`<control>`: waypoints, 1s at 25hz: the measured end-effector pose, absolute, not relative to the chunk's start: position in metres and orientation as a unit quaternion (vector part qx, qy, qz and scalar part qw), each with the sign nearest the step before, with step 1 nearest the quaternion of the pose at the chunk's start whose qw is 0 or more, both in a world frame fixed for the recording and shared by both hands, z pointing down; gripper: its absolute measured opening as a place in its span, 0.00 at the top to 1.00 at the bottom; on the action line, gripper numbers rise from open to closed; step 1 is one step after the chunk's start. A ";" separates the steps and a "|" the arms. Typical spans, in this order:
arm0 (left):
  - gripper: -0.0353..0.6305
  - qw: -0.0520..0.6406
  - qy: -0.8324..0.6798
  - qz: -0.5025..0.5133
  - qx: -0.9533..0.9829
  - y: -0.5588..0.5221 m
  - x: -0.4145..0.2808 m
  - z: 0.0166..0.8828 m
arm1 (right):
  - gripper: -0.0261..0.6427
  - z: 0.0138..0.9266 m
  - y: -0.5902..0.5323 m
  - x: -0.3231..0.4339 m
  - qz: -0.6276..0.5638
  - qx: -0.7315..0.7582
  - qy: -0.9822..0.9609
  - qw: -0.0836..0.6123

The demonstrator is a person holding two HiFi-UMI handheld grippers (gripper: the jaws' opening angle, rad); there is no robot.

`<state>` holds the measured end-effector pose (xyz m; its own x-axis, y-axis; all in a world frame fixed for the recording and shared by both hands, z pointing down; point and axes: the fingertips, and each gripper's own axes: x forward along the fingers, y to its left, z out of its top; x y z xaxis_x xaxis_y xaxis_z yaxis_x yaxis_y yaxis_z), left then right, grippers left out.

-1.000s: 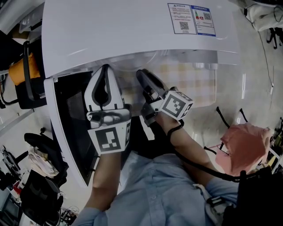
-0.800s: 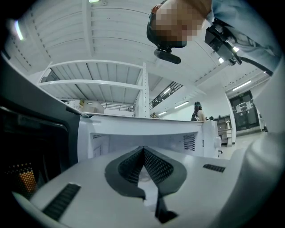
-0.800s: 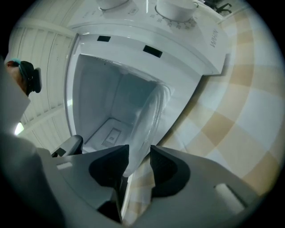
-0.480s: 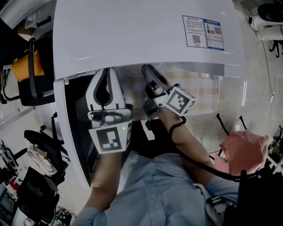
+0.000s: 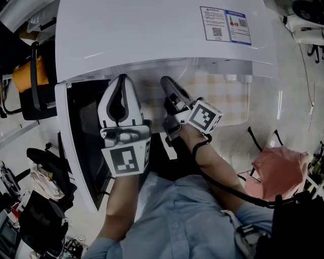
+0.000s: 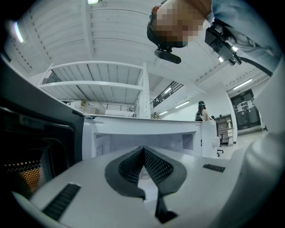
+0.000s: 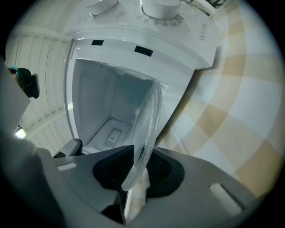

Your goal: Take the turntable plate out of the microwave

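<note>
Nearest is the person's light blue shirt [image 5: 187, 222], with both forearms reaching forward from it to the microwave's mouth. The left tool [image 6: 143, 150], white-shelled with dark ribbed pads, has its jaws together at the tips and nothing between them. It hangs level before the left part of the opening, beside the open dark-windowed microwave door [image 5: 76, 146], which swings out to the left.

The right tool [image 7: 138, 165] is rolled onto its side and points slightly down at the right part of the opening. Its jaws are closing, and the near rim of the clear round glass turntable plate [image 7: 149, 120] stands between them, with the dark pads at the glass on both sides. Only that near rim reaches the tool. The rest of the plate runs edge-on from the front edge of the white cavity [image 7: 98, 98] inward, close over the cavity floor.

The white box-shaped microwave [image 5: 152, 35] carries a blue-bordered printed label [image 5: 225, 24] near the right back corner of its top. Two round white knobs [image 7: 162, 6] sit on its control panel beside the opening. The microwave stands on a table spread with a beige-and-white checked cloth [image 7: 231, 102], which shows along the microwave's right edge.
</note>
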<state>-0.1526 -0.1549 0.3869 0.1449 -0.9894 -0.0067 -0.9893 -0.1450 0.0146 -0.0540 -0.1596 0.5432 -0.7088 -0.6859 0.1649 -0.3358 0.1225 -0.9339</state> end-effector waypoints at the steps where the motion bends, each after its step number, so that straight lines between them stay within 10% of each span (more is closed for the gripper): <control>1: 0.94 0.002 -0.656 -0.009 0.755 -0.153 -0.152 0.386 | 0.85 0.544 -0.156 -0.054 -0.566 -0.347 0.732 0.155; 25: 0.94 0.014 -0.654 0.005 0.756 -0.156 -0.161 0.394 | 0.83 0.536 -0.175 -0.079 -0.565 -0.303 0.751 0.158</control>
